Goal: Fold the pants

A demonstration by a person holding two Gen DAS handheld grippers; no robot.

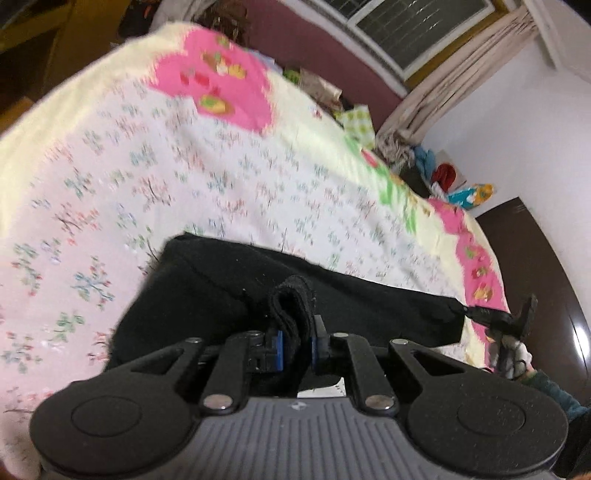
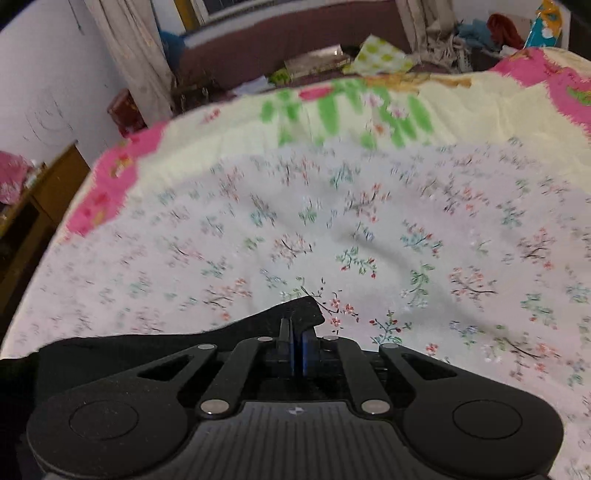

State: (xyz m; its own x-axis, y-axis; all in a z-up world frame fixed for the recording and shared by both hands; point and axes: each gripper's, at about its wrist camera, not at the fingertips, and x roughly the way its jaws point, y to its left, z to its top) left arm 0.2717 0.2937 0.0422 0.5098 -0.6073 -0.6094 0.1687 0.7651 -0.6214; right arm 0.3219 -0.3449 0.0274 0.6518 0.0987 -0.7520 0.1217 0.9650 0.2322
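A bed (image 1: 155,155) fills most of both wrist views, covered by a pale sheet printed with small floral sprigs and edged in cream with pink and green patches. The picture is blurred over much of the sheet. At the far side of the bed a dark red wall runs under a window (image 1: 417,26), with pale curtains (image 1: 454,77) hanging at its right end, and a heap of coloured cloth and clutter (image 1: 454,181) sits against the white wall to the right.

The black pants (image 1: 229,288) lie at the near edge of the bed, stretched in a band between the two grippers. In the left wrist view their upper edge runs from a corner at the left across to the right, where it ends in a pulled point. In the right wrist view only a black flap (image 2: 295,314) shows, rising over the floral sheet just beyond the fingertips, with more black cloth trailing off to the near left.

The left gripper (image 1: 295,343) is clamped on a thick folded bunch of the pants, which stands up between its blue pads (image 1: 277,347). The right gripper (image 2: 296,350) is pressed together on a thin edge of the pants, its blue pads (image 2: 306,350) nearly touching.
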